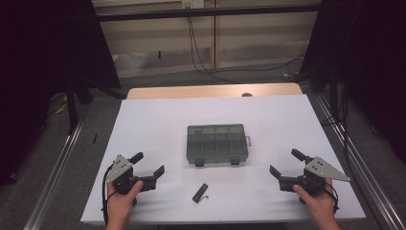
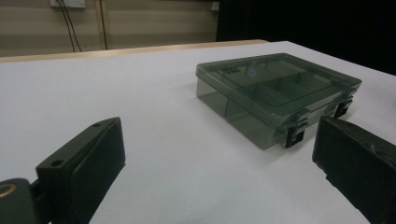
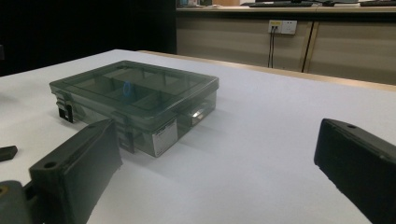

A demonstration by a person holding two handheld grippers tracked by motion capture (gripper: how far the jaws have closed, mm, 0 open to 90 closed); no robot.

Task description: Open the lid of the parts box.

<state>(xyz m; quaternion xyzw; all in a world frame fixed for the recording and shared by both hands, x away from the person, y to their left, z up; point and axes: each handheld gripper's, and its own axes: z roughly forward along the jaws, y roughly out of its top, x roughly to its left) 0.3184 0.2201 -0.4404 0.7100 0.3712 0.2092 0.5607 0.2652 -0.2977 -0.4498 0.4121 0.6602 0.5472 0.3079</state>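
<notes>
A smoky translucent compartment box (image 1: pixel 216 143) lies shut in the middle of the white table (image 1: pixel 158 120), two black latches facing the person. The left gripper view shows the box (image 2: pixel 275 95) ahead to the right; in the right gripper view the box (image 3: pixel 135 100) lies ahead to the left. A small black flat piece (image 1: pixel 200 192) lies in front of the box, and its end (image 3: pixel 7 152) peeks in at the left edge. My left gripper (image 1: pixel 148 164) rests open at the front left, held by a hand. My right gripper (image 1: pixel 286 163) rests open at the front right. Nothing sits between either pair of jaws.
The table's wooden far edge (image 1: pixel 215 91) borders a floor with trailing cables (image 1: pixel 201 62). Dark curtains (image 1: pixel 48 57) hang on both sides. Metal rails (image 1: pixel 57 167) run along the table's flanks. A wall socket (image 3: pixel 285 26) sits on the panelled wall behind.
</notes>
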